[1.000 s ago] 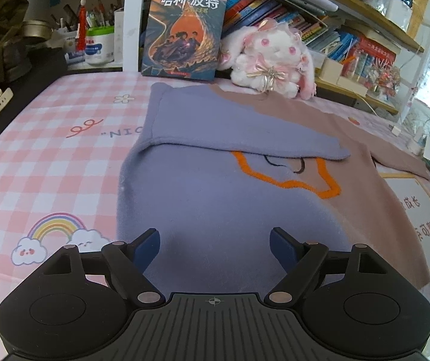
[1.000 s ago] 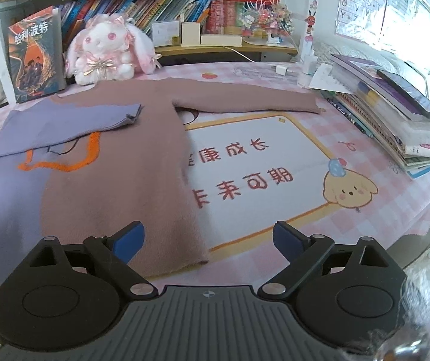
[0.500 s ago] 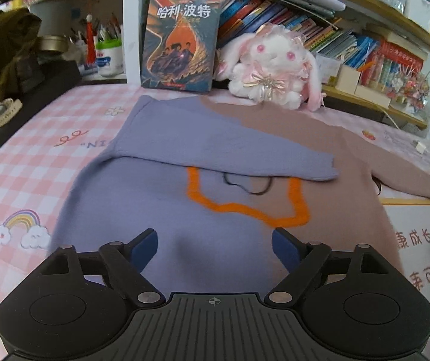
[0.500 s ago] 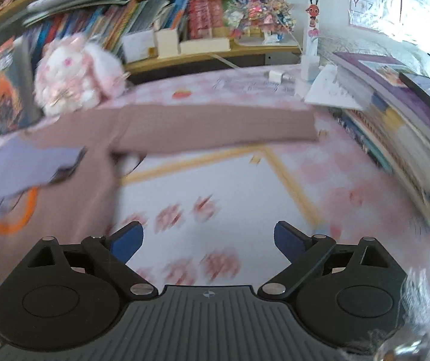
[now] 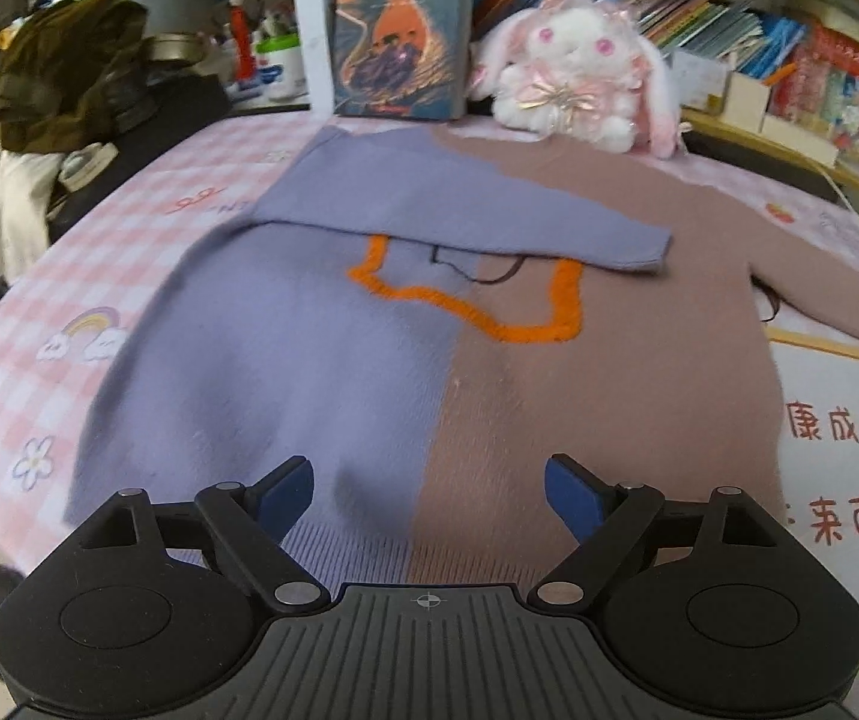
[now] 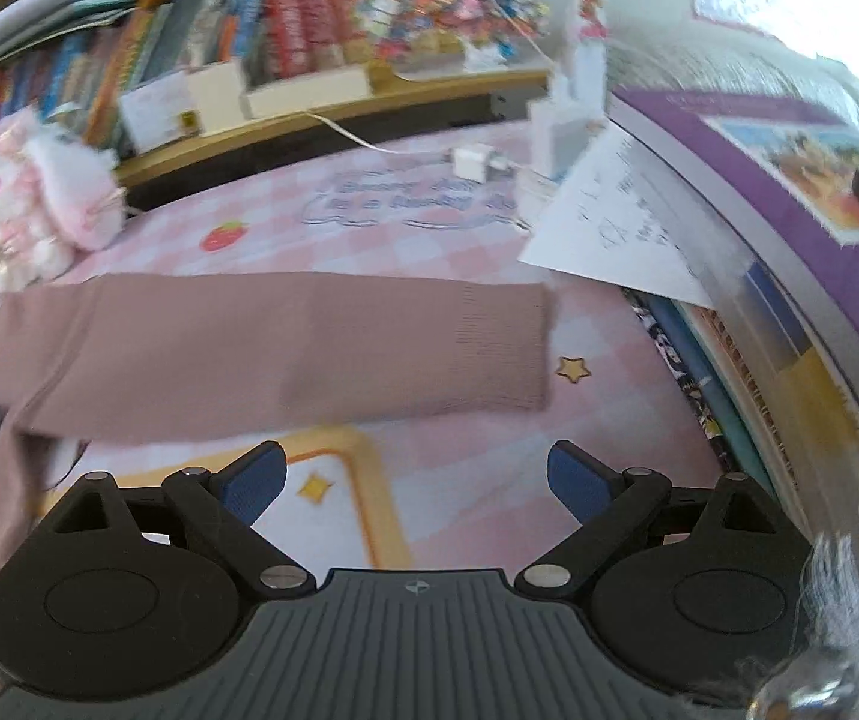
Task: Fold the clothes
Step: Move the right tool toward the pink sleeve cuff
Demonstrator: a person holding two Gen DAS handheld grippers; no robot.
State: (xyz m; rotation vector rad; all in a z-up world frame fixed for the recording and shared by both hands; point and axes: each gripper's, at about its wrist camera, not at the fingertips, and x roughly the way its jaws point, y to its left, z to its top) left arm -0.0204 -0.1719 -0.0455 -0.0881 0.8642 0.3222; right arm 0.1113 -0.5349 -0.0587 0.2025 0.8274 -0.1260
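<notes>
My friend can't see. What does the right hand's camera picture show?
The open right gripper hovers near the sweater's brown sleeve, stretched flat across the pink checked tablecloth. A plush bunny sits at the left, and stacked books lie at the right.

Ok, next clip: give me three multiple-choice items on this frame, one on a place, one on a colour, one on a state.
1. Where does the sweater's purple sleeve lie?
A. Folded across the sweater's chest
B. Hanging off the table edge
C. Under the plush rabbit

2. What colour is the outline stitched on the sweater's front?
A. Green
B. Orange
C. White

3. How is the right gripper?
A. Shut on the brown sleeve
B. Open, holding nothing
C. Shut on a sheet of paper

Answers:
1. A: in the left wrist view the purple sleeve lies across the chest, its cuff on the brown half.
2. B: an orange outline shows below that sleeve.
3. B: the jaws stand apart just short of the outstretched brown sleeve, with nothing between them.
</notes>
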